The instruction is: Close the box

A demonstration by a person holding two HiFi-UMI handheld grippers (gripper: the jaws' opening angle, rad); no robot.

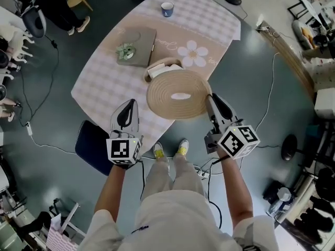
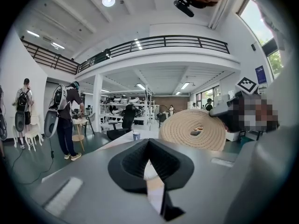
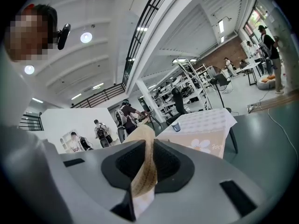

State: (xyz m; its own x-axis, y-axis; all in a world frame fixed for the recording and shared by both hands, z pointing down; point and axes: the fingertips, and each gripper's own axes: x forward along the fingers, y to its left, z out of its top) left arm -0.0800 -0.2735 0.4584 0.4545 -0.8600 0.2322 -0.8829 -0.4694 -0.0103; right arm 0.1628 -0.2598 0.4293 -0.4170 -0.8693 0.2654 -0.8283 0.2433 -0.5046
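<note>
A round woven lid (image 1: 178, 94) with a white label at its middle hangs tilted over the table's near edge. My right gripper (image 1: 209, 99) is shut on its right rim, and in the right gripper view the woven edge (image 3: 145, 171) sits pinched between the jaws (image 3: 150, 146). Just behind the lid stands the round box (image 1: 157, 69), with white contents showing and its near side hidden by the lid. My left gripper (image 1: 128, 106) hovers shut and empty over the table's front left. In the left gripper view the lid (image 2: 194, 129) shows to the right of the jaws (image 2: 149, 146).
The table (image 1: 104, 82) wears a checked cloth with a flower print. On it lie a grey notebook (image 1: 137, 46) with a green ornament and, at the far end, a small cup (image 1: 167, 9). A dark blue seat (image 1: 91, 145) stands by the front left. Cables cross the floor.
</note>
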